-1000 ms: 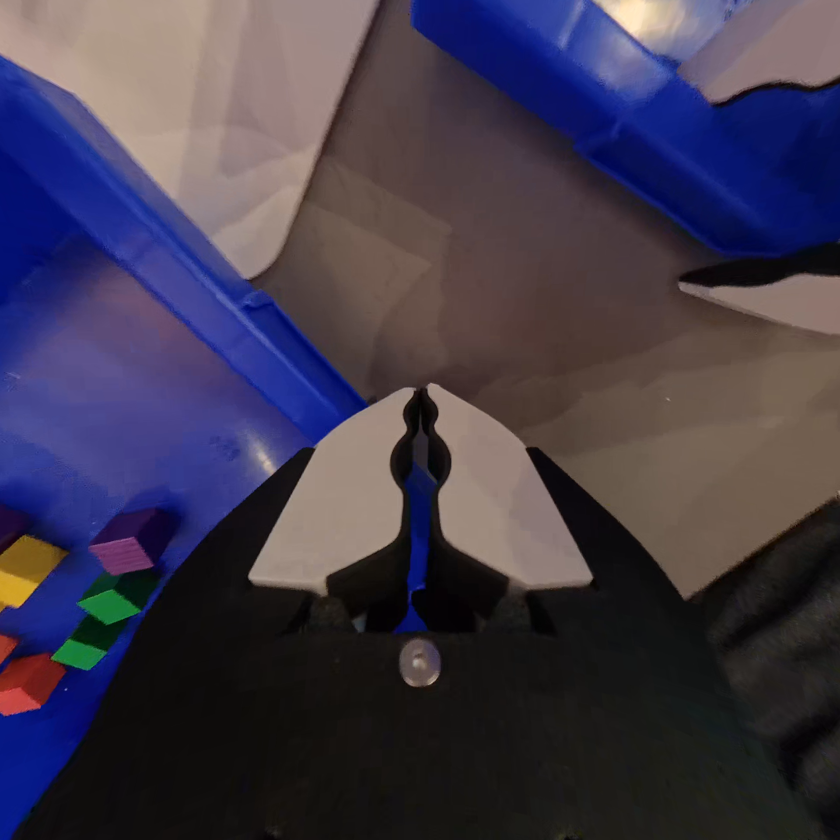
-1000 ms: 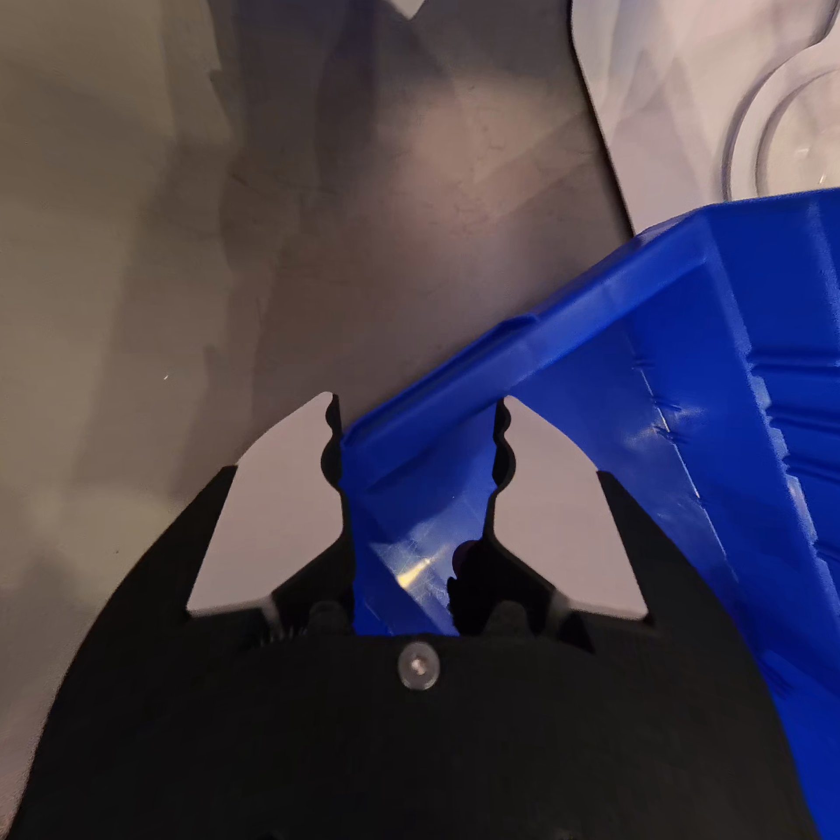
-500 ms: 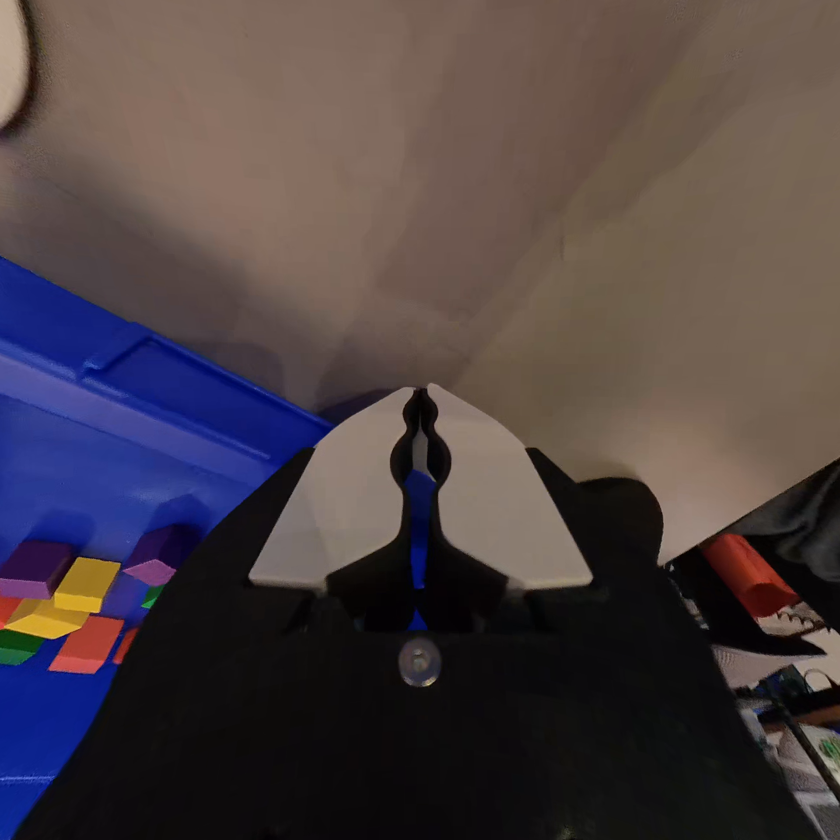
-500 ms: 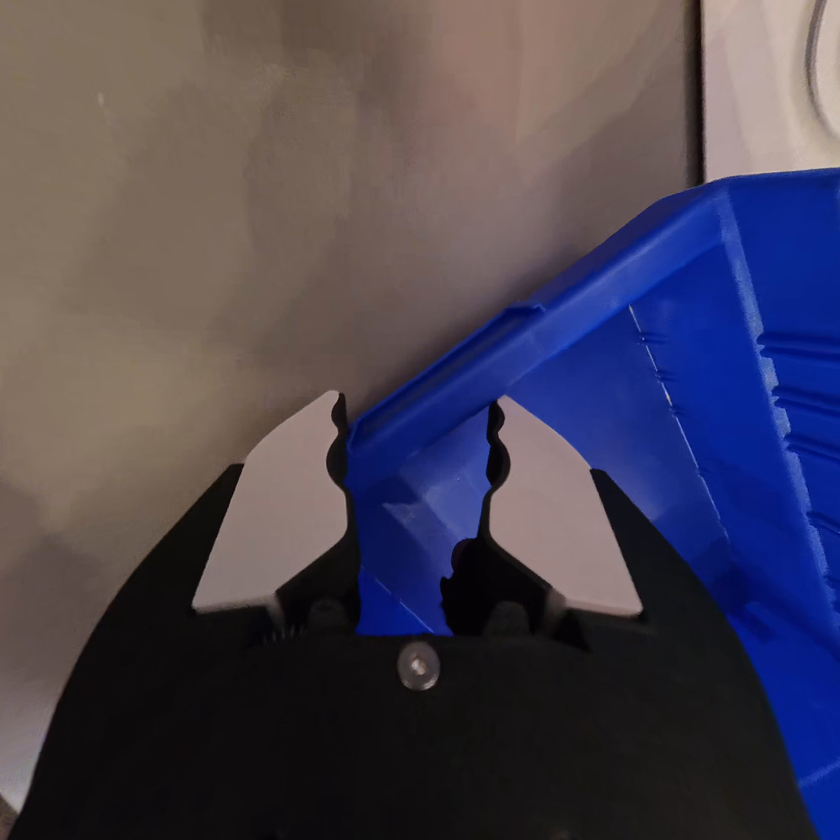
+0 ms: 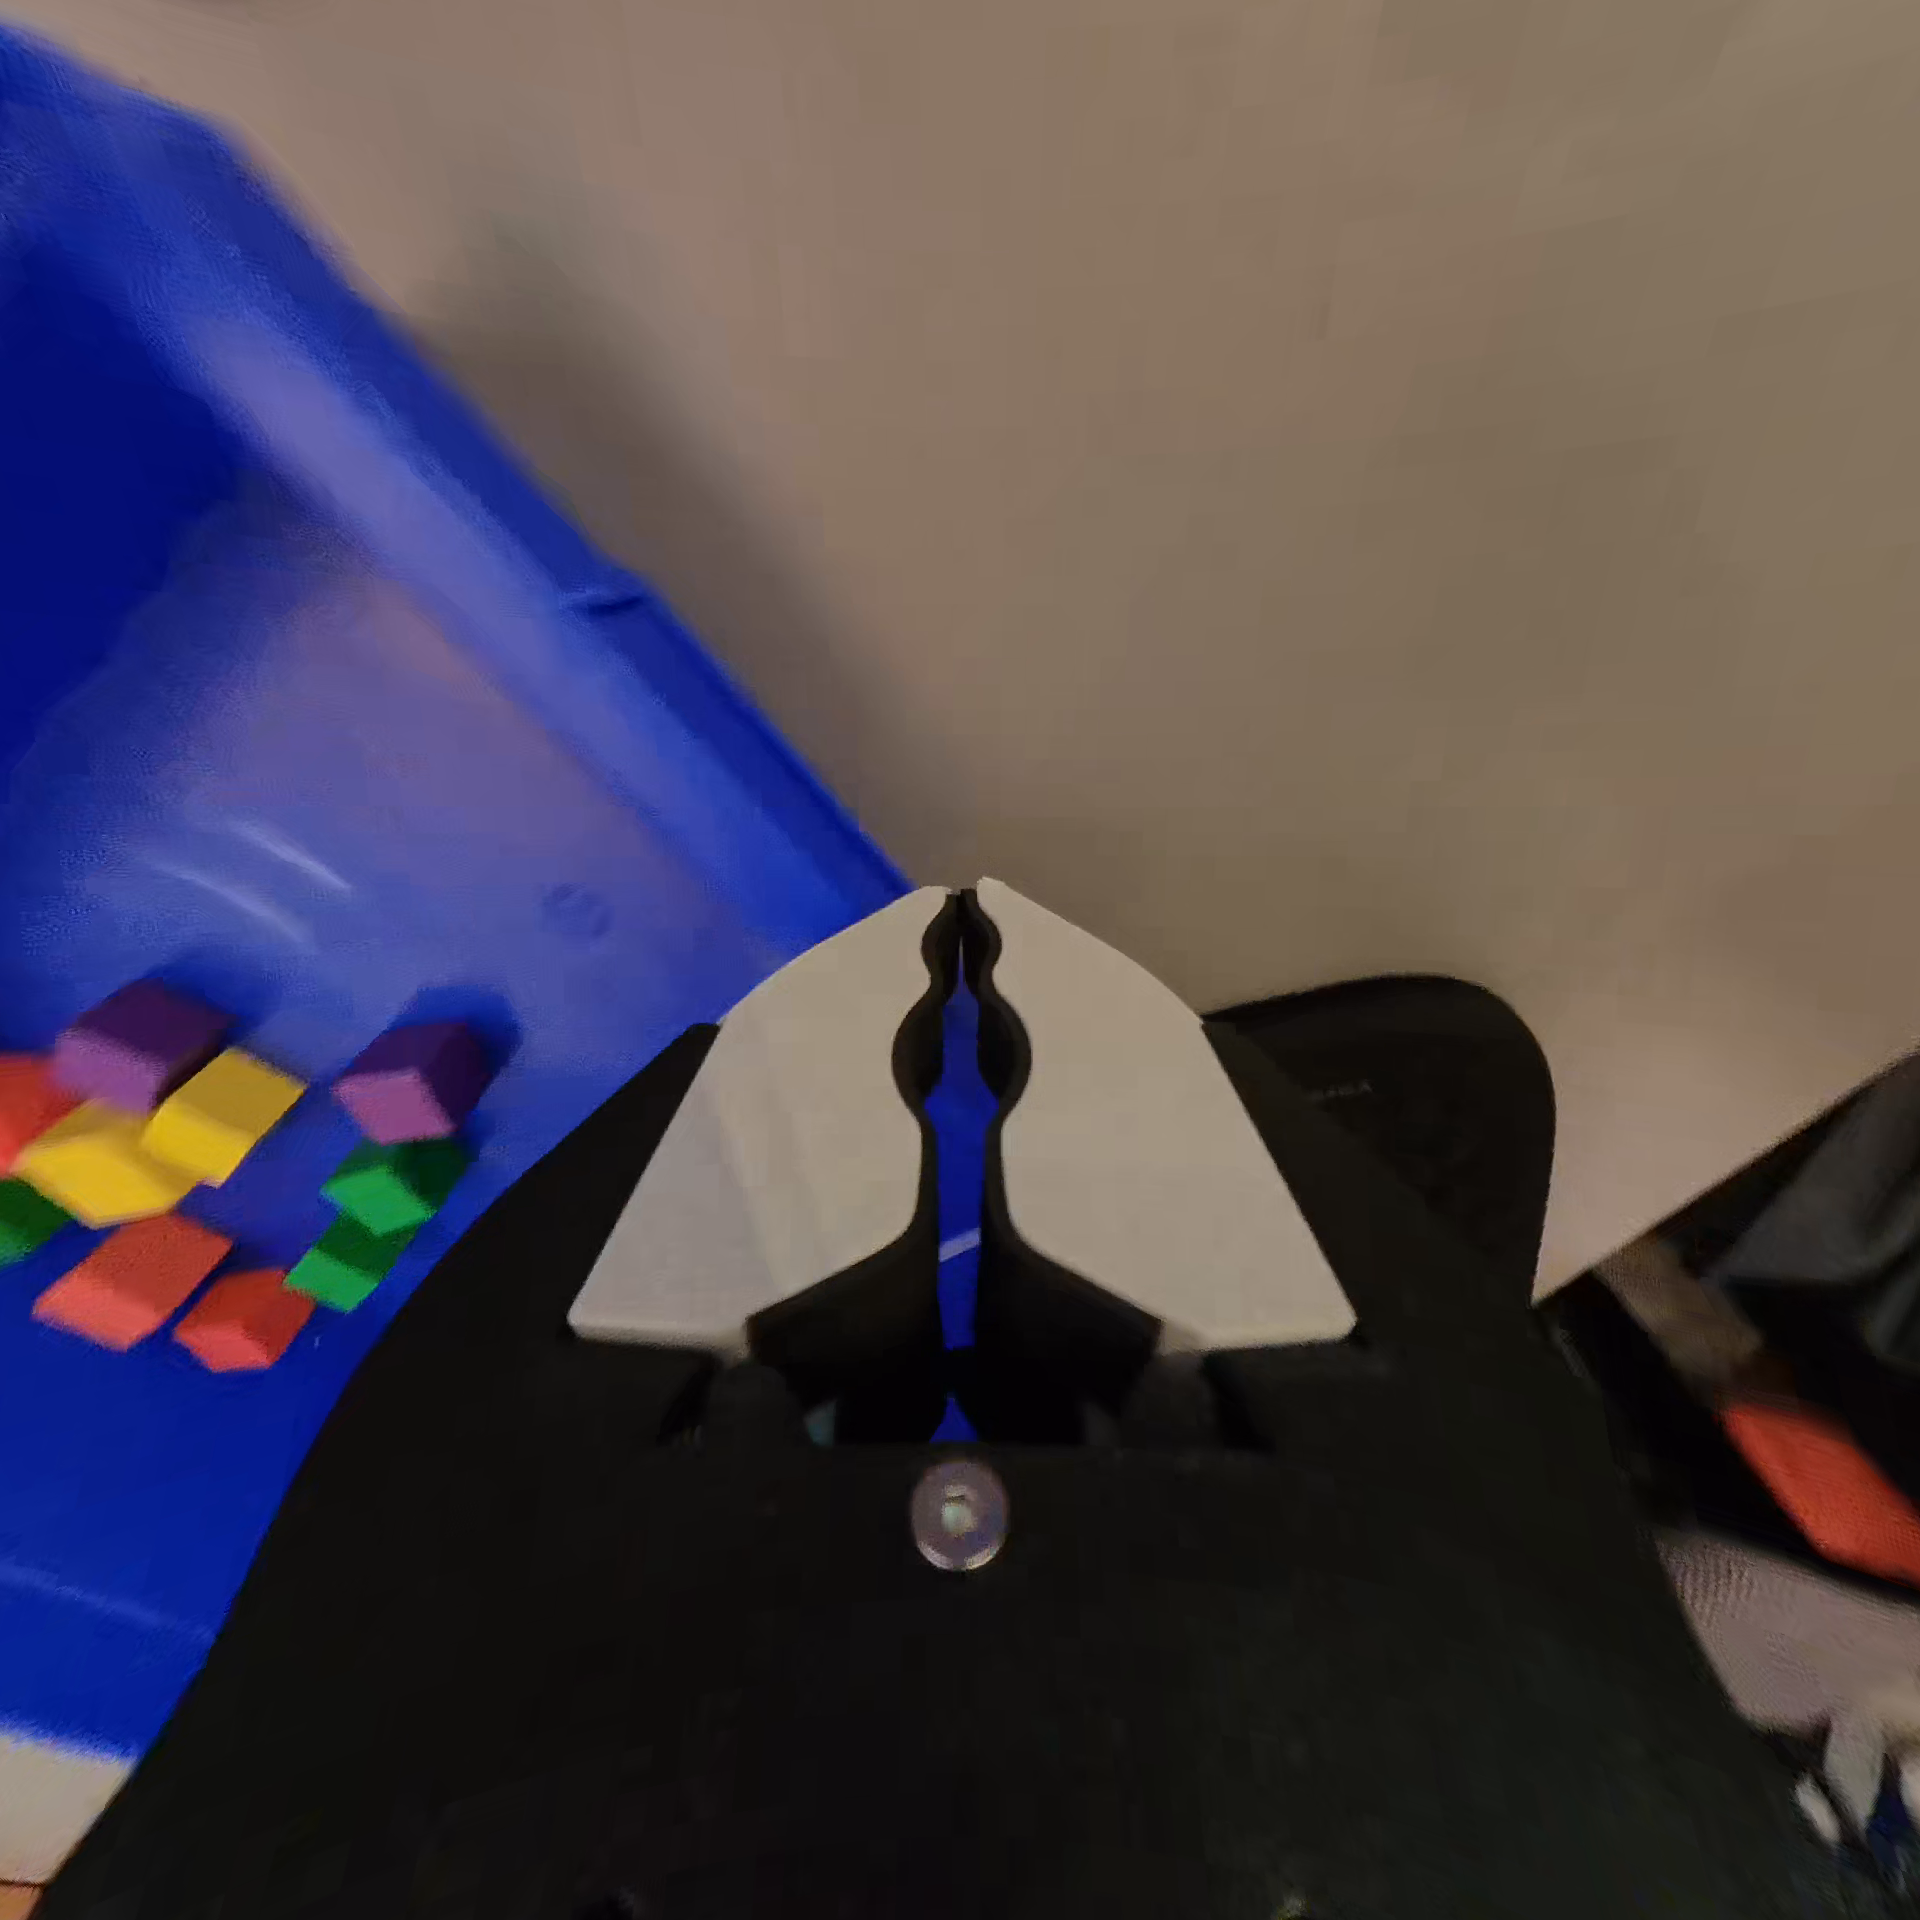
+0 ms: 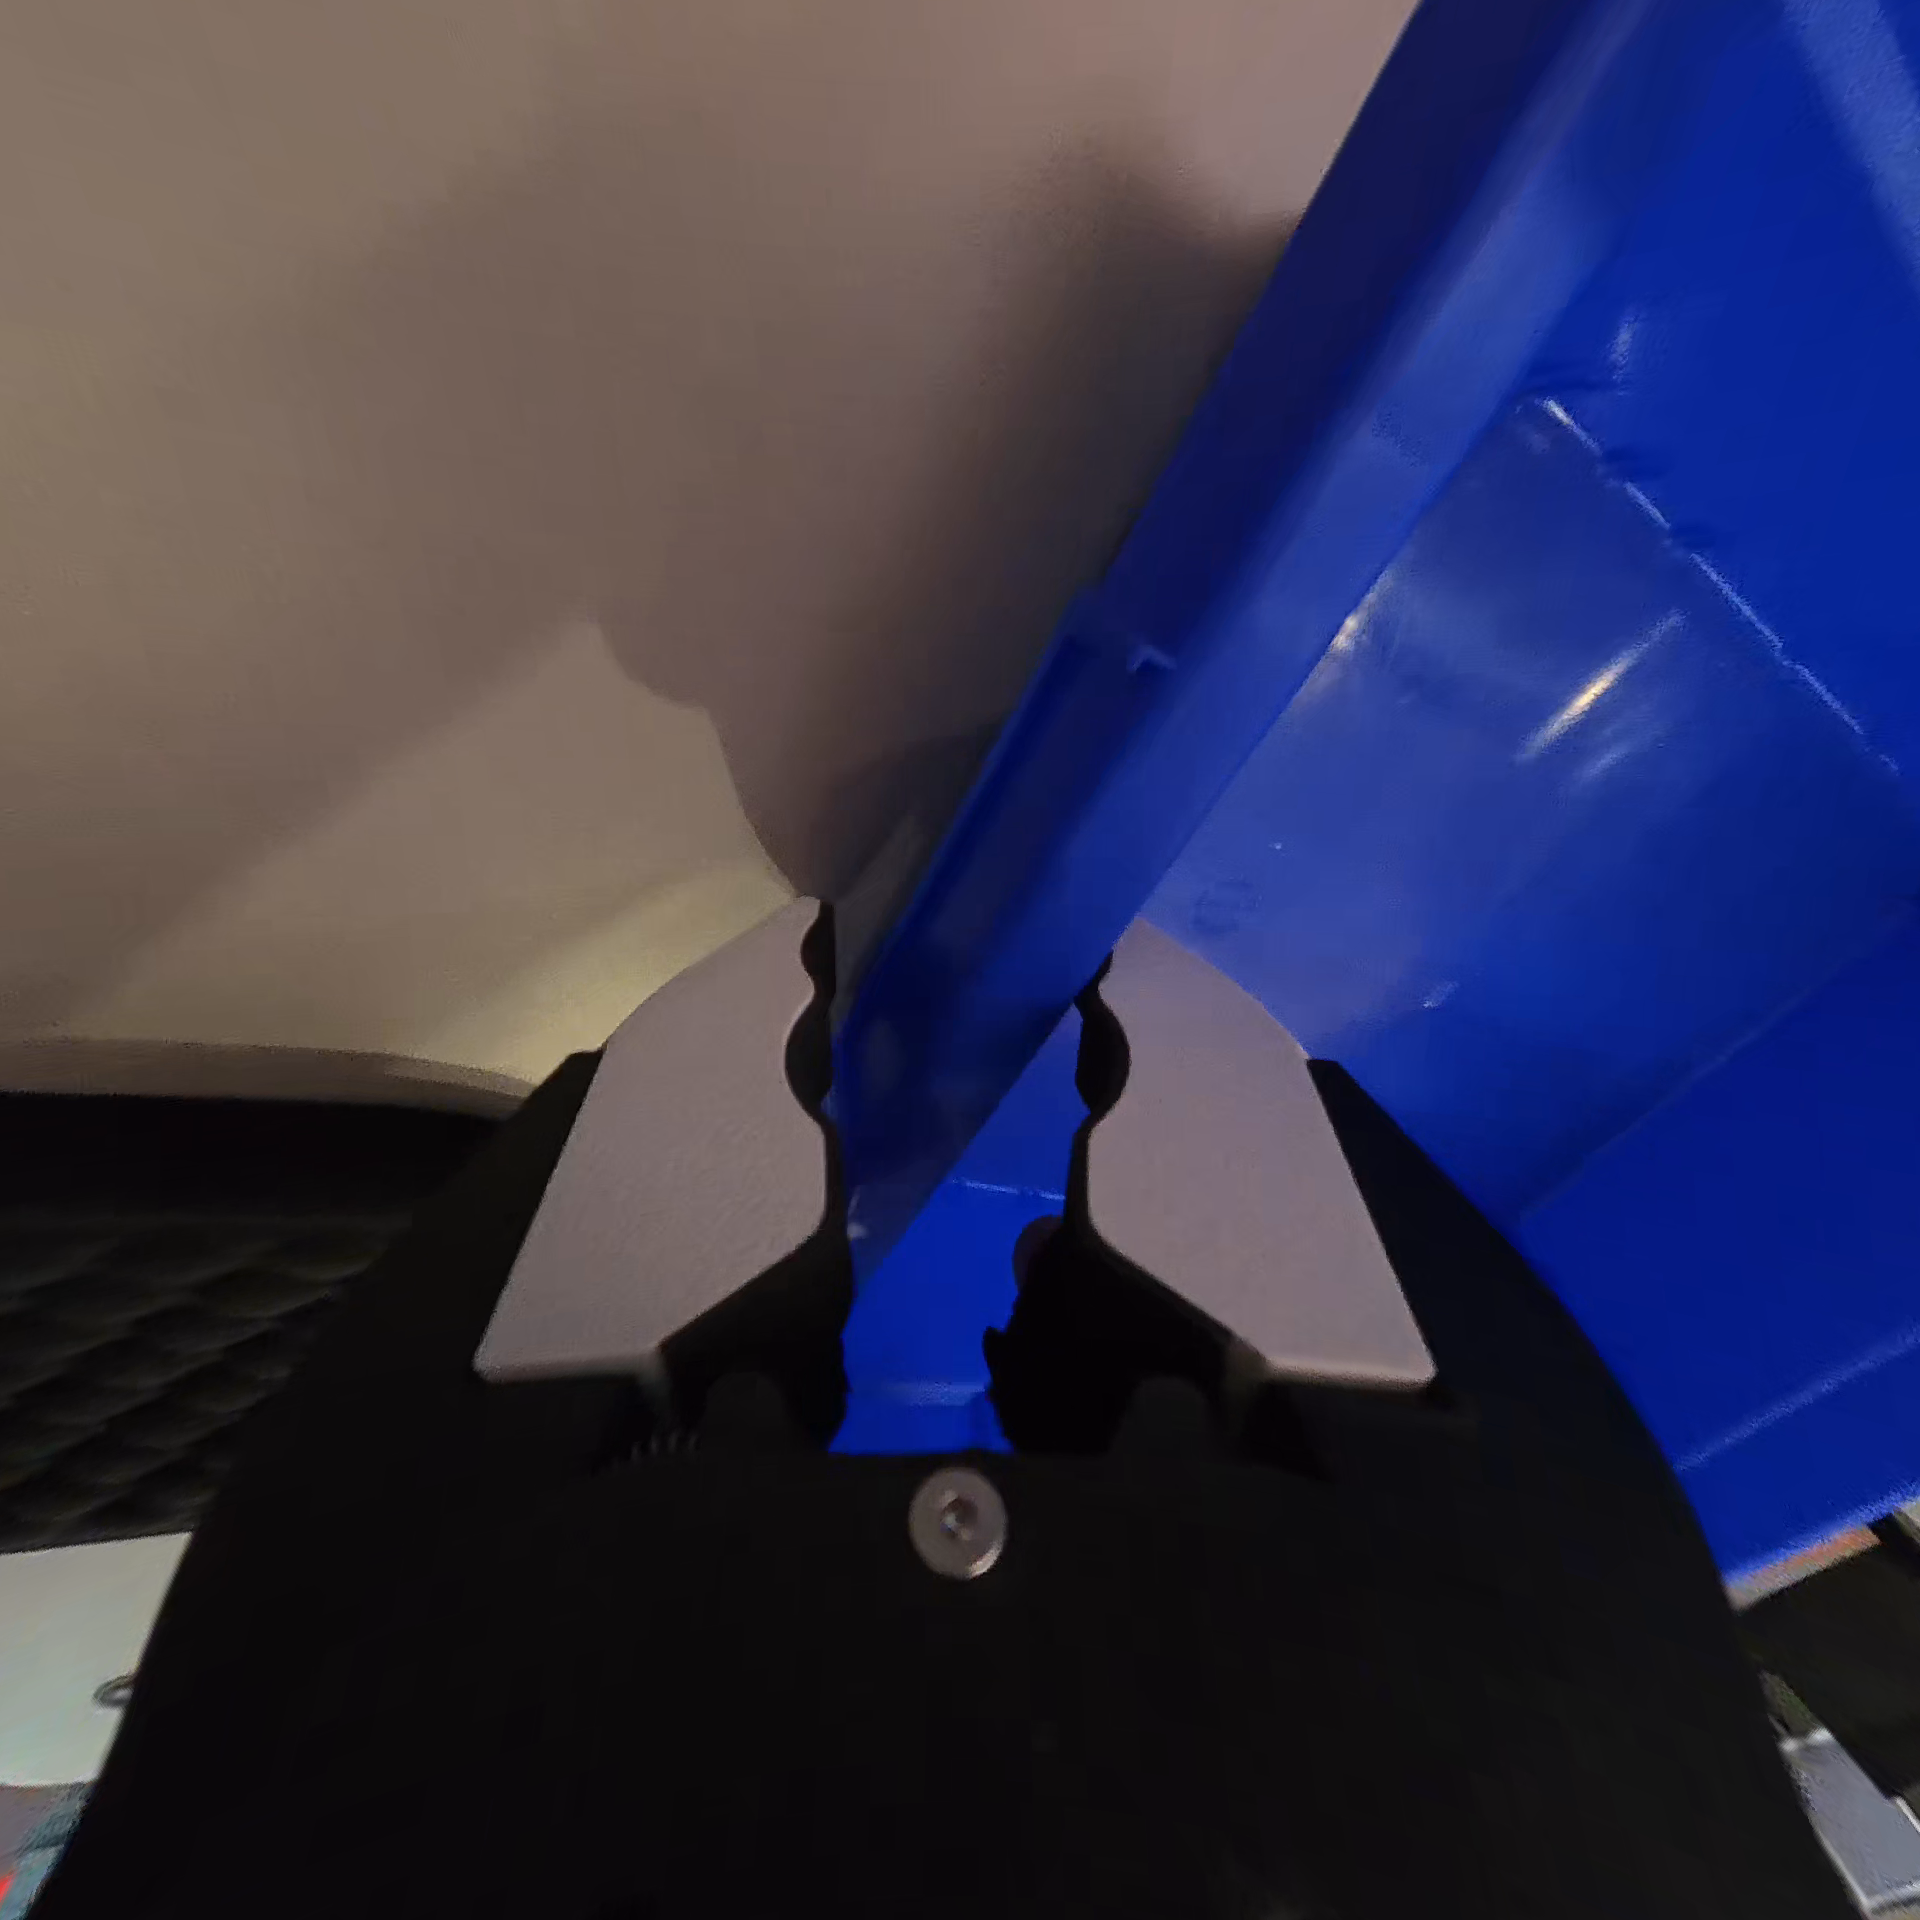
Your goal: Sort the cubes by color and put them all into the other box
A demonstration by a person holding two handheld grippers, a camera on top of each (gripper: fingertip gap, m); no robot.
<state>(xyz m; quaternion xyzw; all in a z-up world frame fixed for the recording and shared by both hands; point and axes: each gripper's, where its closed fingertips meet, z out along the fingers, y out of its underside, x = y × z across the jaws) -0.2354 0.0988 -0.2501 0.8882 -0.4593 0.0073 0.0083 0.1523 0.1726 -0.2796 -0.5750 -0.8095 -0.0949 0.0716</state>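
Diagonally: blue box (image 6: 1558, 727) rim, lower-left to upper-right, between right tool (image 6: 956, 956) fingers.

A plain beige-grey tabletop (image 5: 1299, 416) fills most of both views under dim, warm light, with soft shadows lying across it (image 6: 883, 416). Past its edge in the left wrist view stands a black chair back (image 5: 1455, 1091), with blurred clutter at the right, among it something orange-red (image 5: 1808, 1496). In the right wrist view a dark, quilted-looking black surface (image 6: 187, 1299) lies at lower left.
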